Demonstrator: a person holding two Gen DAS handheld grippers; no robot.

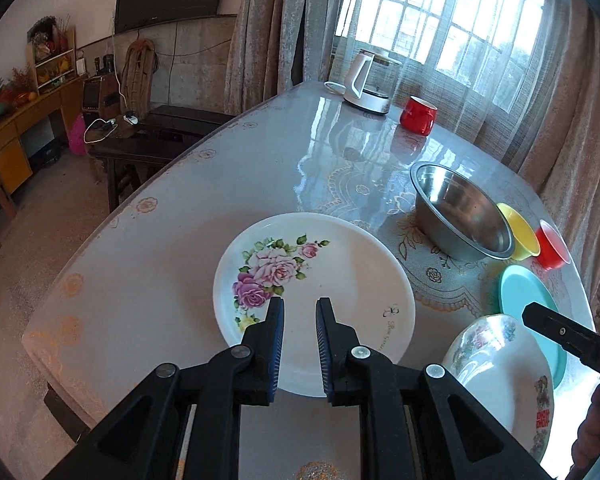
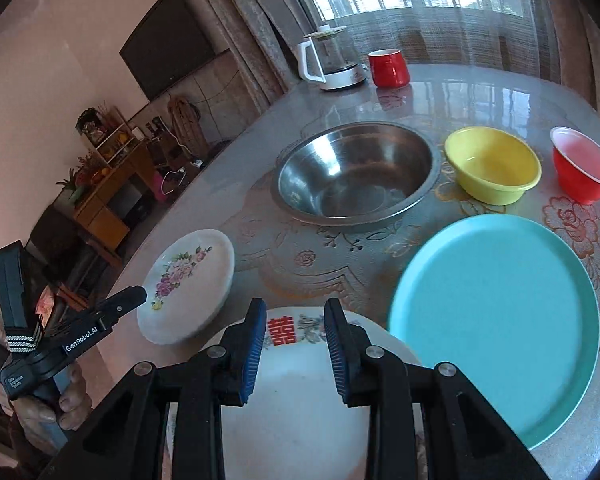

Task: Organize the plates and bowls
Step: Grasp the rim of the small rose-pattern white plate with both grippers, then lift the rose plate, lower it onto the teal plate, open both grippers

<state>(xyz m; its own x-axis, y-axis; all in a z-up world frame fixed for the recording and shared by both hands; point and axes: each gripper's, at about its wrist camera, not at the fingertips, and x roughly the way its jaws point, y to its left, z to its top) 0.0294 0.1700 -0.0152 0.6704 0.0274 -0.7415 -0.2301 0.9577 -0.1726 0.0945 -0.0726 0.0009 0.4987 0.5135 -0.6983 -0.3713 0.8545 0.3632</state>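
Note:
A white plate with pink roses lies on the table; my left gripper is open above its near part, holding nothing. This plate also shows in the right wrist view. A white bowl with red characters sits below my right gripper, which is open and empty; the bowl also shows in the left wrist view. A teal plate lies right of it. A steel bowl, a yellow bowl and a small red bowl stand in a row behind.
A white kettle and a red mug stand at the table's far edge by the curtained window. The table's left edge drops to the floor, with a dark bench beyond it.

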